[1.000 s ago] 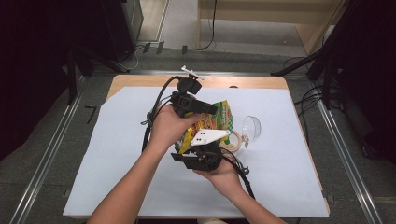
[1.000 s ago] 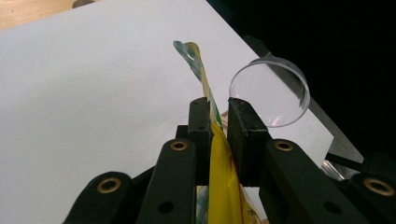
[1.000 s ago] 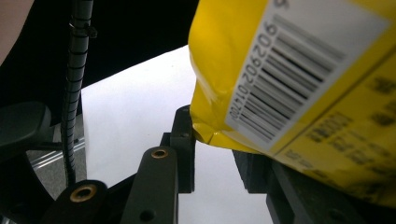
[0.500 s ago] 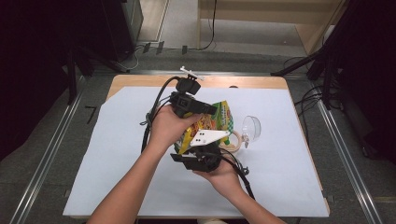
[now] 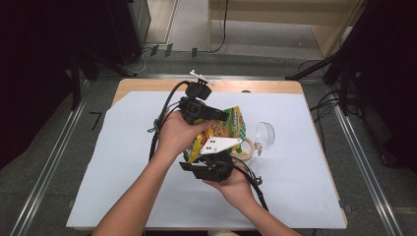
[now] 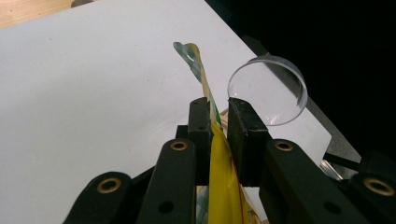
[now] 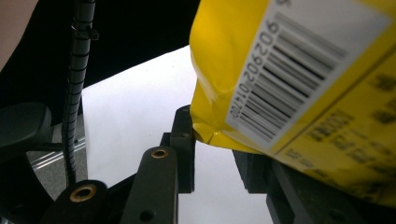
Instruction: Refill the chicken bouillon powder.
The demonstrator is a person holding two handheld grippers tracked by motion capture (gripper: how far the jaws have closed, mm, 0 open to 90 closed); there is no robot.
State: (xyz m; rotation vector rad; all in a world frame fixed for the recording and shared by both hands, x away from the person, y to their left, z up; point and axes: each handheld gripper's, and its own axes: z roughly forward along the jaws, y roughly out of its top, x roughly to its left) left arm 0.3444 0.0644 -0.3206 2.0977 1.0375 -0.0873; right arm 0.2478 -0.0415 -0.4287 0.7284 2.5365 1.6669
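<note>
A yellow and green snack bag hangs above the white sheet between my two grippers. My left gripper comes in from the left and is shut on the bag's thin top edge, which runs upright between the two black jaws. My right gripper, with its grey three-cornered plate, sits below at the bag's lower end. In the right gripper view the bag's barcoded bottom corner is pinched between the jaws, crumpled against the left one.
A clear plastic cup lies on its side just right of the bag, seen close behind the left jaws. A pale ring lies beside it. A white sheet covers the wooden table. Cables trail from both grippers.
</note>
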